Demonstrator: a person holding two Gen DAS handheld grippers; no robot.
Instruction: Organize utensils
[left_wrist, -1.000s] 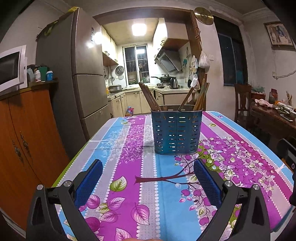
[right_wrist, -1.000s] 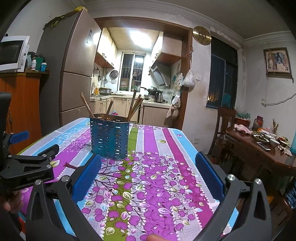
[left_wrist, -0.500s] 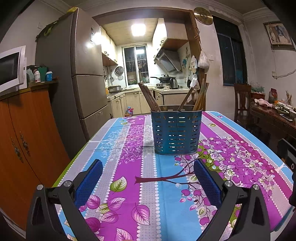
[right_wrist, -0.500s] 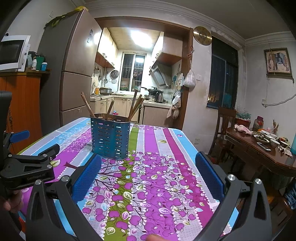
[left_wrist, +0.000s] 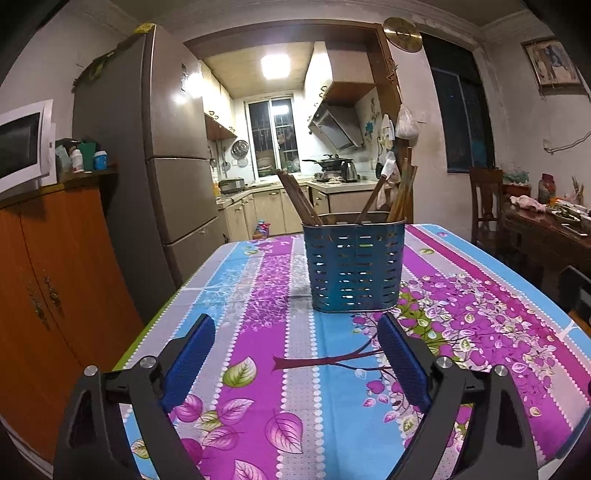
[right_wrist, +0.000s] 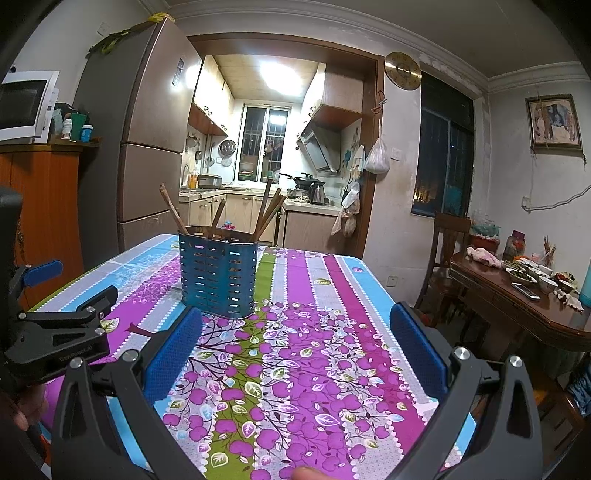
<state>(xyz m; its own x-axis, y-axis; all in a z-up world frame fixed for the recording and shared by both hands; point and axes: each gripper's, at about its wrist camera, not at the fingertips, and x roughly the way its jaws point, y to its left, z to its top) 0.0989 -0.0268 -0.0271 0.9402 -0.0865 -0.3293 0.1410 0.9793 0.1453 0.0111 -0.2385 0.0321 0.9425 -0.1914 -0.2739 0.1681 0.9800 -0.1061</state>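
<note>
Bright floral oilcloth, striped purple, blue and green, covers the table (left_wrist: 258, 369), with a kitchen visible through the doorway beyond. Toward the table's far edge stands the blue utensil holder (left_wrist: 354, 267), an oval bin with slotted walls, probably light, rigid plastic, so it may tip if nudged high. Wooden chopsticks (left_wrist: 299, 201) lean out of it at scattered angles; they look slim, stiff and light, best pinched near their upper ends. The left gripper (left_wrist: 297, 332) has just narrowed a little yet stays apart, nothing between its blue textured pads. The right gripper (right_wrist: 295, 326) also stands wide and empty.
</note>
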